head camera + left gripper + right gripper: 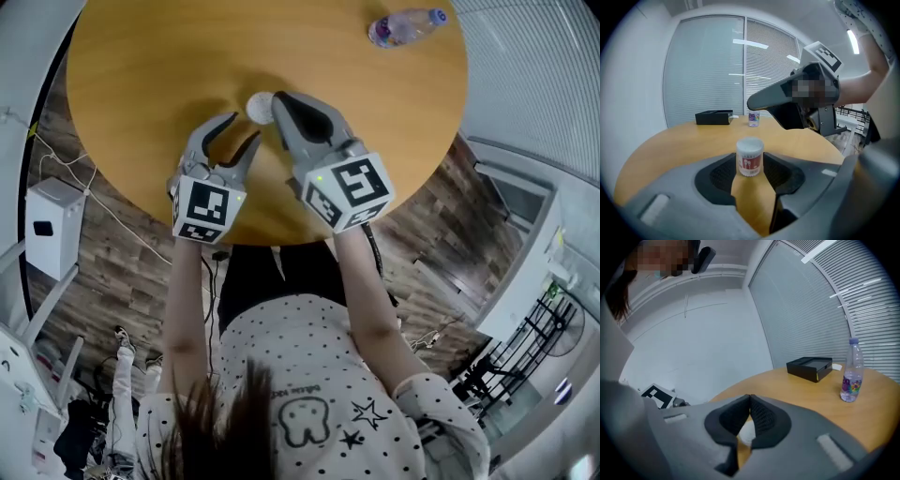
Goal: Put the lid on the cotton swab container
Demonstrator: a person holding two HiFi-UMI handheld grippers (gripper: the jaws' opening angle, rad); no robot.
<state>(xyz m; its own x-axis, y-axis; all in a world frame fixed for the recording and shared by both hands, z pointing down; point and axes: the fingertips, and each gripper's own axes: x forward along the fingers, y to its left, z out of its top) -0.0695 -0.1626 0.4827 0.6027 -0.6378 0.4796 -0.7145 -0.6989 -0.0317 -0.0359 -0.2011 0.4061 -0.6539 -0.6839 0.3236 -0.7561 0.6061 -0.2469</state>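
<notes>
The left claw (242,129) is held wide apart. The cotton swab container (750,161) stands upright on the table (141,56) just ahead of its gap, not gripped. The right claw (750,397) is closed tip to tip with nothing seen between, and the container's white top is glimpsed just below and beyond its tips. What appears to be the white lid (750,144) is seated on the container, so the closing step is judged nearly done. A light downward press by the right claw, with the body steadied by the left, would be called for next. Well beyond the right claw, a water bottle (851,373) and a black box (809,367) are set on the round wooden table. Window blinds (712,70) and a plank floor (112,262) are seen around it.
</notes>
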